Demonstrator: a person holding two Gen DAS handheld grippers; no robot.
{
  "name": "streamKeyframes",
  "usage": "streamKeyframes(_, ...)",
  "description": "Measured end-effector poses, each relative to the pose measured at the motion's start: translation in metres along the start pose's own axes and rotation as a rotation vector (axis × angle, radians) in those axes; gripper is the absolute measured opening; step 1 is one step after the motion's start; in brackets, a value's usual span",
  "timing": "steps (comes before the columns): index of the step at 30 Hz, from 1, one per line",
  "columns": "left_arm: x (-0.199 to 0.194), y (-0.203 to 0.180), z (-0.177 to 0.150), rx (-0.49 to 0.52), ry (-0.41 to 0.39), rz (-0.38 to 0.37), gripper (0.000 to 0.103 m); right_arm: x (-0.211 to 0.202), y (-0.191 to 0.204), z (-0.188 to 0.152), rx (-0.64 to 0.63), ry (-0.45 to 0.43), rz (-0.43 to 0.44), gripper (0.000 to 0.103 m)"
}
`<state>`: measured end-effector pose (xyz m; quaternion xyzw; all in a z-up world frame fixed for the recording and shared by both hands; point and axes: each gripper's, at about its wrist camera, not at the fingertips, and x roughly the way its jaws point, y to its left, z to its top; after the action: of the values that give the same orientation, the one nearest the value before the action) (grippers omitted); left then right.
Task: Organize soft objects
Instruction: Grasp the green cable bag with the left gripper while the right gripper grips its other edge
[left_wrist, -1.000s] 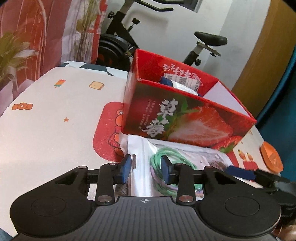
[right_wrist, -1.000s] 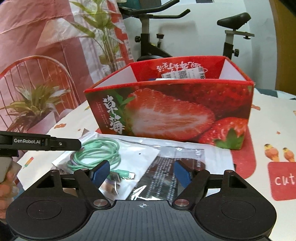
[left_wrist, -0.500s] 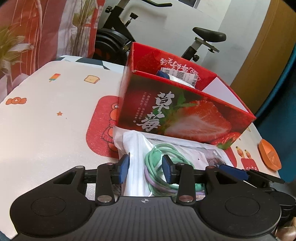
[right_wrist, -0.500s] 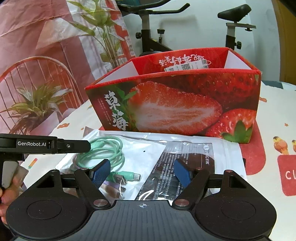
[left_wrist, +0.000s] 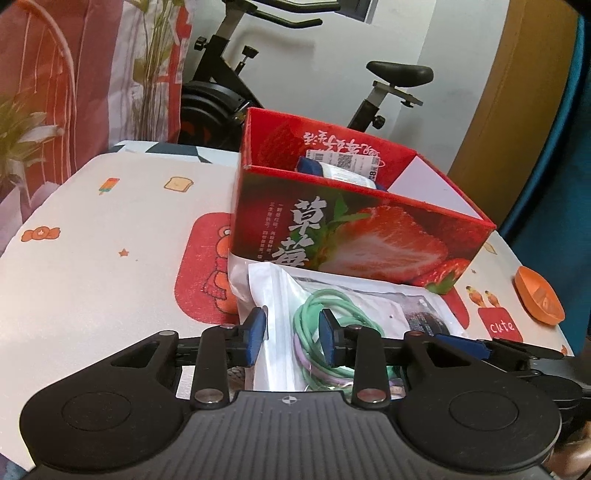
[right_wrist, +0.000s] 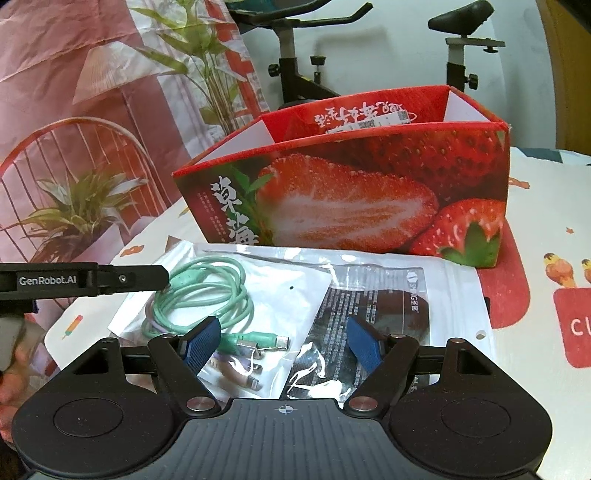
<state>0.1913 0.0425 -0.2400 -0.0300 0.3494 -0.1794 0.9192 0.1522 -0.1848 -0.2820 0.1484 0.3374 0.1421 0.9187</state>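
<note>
Now our left tool (left_wrist: 291, 330) is closing around the cable bag (left_wrist: 280, 295); right tool (right_wrist: 284, 341) wide; we should pinch its edge squarely.

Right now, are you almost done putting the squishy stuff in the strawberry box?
Not yet. One labelled packet already sits in the strawberry box. The left gripper is closing around the green cable bag, which lies on the table. The dark packet lies flat between the right gripper and its open jaws.
</note>
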Motion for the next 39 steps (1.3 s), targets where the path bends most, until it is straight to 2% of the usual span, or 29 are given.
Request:
streamKeyframes(13, -0.013, -0.008, -0.003, 0.004, -0.004, -0.031, 0.034, -0.003, -0.004, -0.003, 0.022, 0.003, 0.014, 0.074)
streamKeyframes(19, -0.002, 0.014, -0.014, -0.115, 0.064, -0.083, 0.034, -0.003, -0.001, -0.004, 0.005, 0.010, 0.015, 0.075)
streamKeyframes(23, 0.003, 0.018, -0.016, -0.145, 0.081, -0.101, 0.034, -0.002, 0.000, -0.004, 0.002, 0.012, 0.012, 0.075)
streamKeyframes(25, 0.005, 0.012, -0.016, -0.123, 0.085, -0.092, 0.034, -0.003, 0.000, -0.004, -0.002, 0.014, 0.012, 0.075)
streamKeyframes(29, -0.008, -0.009, -0.010, 0.011, 0.036, -0.053, 0.034, -0.005, -0.005, -0.004, 0.022, 0.015, 0.020, 0.075)
streamKeyframes(32, -0.010, -0.012, -0.009, 0.052, 0.027, -0.036, 0.035, -0.004, -0.007, -0.005, 0.026, 0.015, 0.023, 0.074)
streamKeyframes(35, -0.008, 0.002, -0.011, 0.001, 0.058, -0.027, 0.034, -0.003, -0.001, -0.007, -0.035, 0.018, -0.012, 0.068)
streamKeyframes(39, -0.014, 0.024, -0.011, -0.138, 0.065, -0.114, 0.034, -0.004, -0.004, -0.006, -0.029, 0.017, -0.023, 0.061)
